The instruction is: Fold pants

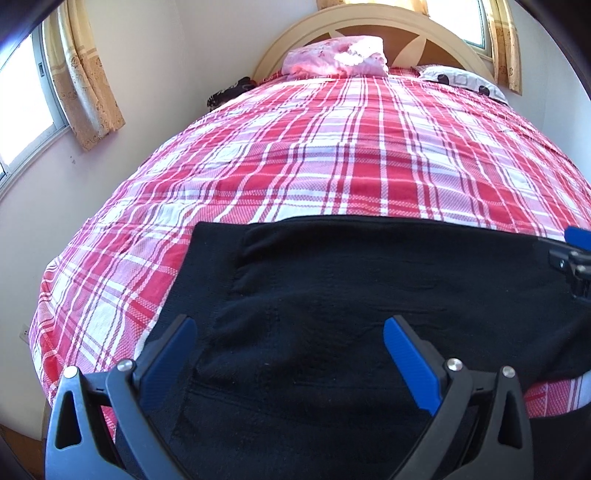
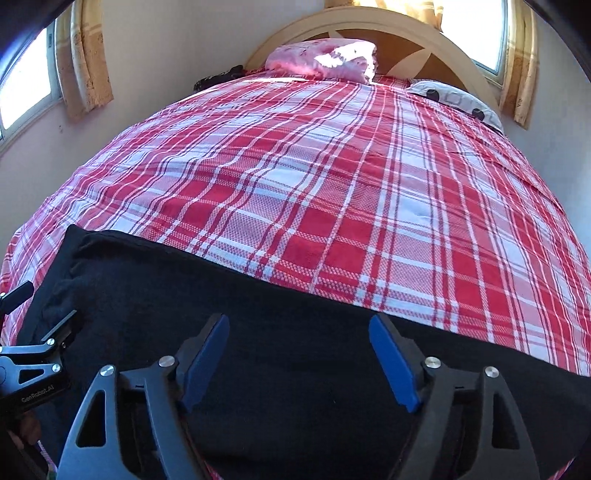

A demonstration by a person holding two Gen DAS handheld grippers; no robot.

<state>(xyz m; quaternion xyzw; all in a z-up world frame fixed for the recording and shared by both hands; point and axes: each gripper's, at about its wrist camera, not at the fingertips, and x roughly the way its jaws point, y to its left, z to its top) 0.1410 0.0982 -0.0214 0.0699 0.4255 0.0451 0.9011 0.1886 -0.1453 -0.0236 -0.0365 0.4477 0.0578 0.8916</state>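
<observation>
The left gripper [image 1: 290,345] was right over the pants [image 1: 332,295], close to us. Its two blue pads [image 1: 410,369] stood wide apart, and nothing was pinched between them. The right gripper [image 2: 299,350] was over the same pants [image 2: 258,325]. Its blue pads [image 2: 393,360] were apart too, and they held no cloth. Both pointed down at the black cloth.

The pants lay flat near the front edge of the bed [image 1: 332,147], across it from side to side. They looked folded once already, because one layer sat on top of another near the left end. The far edge of the pants made a fairly straight line on the red and white cover.

I think the next job was to pick up the cloth for one more fold. To do it well, each gripper should go down to an edge or a corner, not the middle. The pads should pinch all the layers together, so no layer slips out. Both sides should lift at the same time, so the cloth stays smooth. The black cloth is soft and thick, so it may bunch up.

Farther away the cover was bare. At the far end lay a pink pillow [image 1: 332,55] and a gray pillow [image 1: 461,81], next to the headboard [image 1: 369,22].
</observation>
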